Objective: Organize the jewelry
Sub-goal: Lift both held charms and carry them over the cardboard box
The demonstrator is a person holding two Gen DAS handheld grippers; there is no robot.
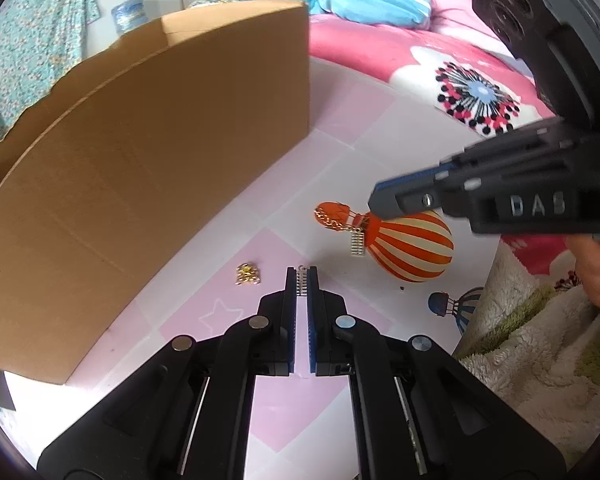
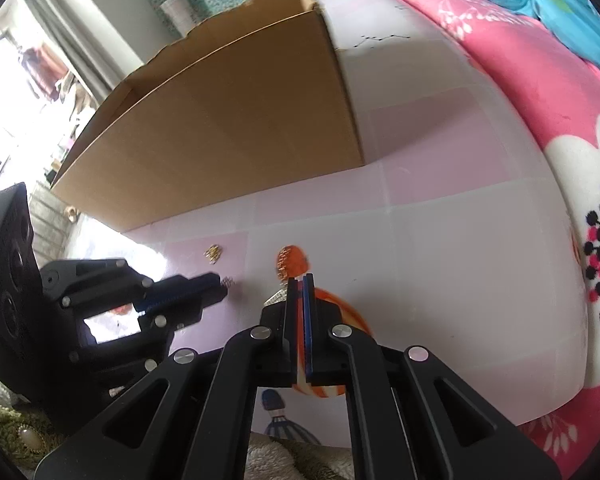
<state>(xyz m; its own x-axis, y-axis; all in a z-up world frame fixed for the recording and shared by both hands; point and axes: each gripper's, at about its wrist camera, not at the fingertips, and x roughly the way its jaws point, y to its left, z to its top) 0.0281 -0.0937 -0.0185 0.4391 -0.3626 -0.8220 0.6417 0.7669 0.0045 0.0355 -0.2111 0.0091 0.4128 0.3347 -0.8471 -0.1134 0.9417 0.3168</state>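
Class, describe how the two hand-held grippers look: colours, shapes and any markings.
Both are black plastic with angular linkage arms, round silver pivot bolts and blue ridged finger pads. The right hand-held gripper bears raised letters "DAS" on its side; the left hand-held gripper shows none.

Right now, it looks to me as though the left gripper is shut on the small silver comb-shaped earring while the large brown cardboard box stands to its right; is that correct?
Almost: the large brown cardboard box stands to the left, not the right, as the left wrist view shows. The rest holds: the left gripper is shut on the small silver comb-shaped earring.
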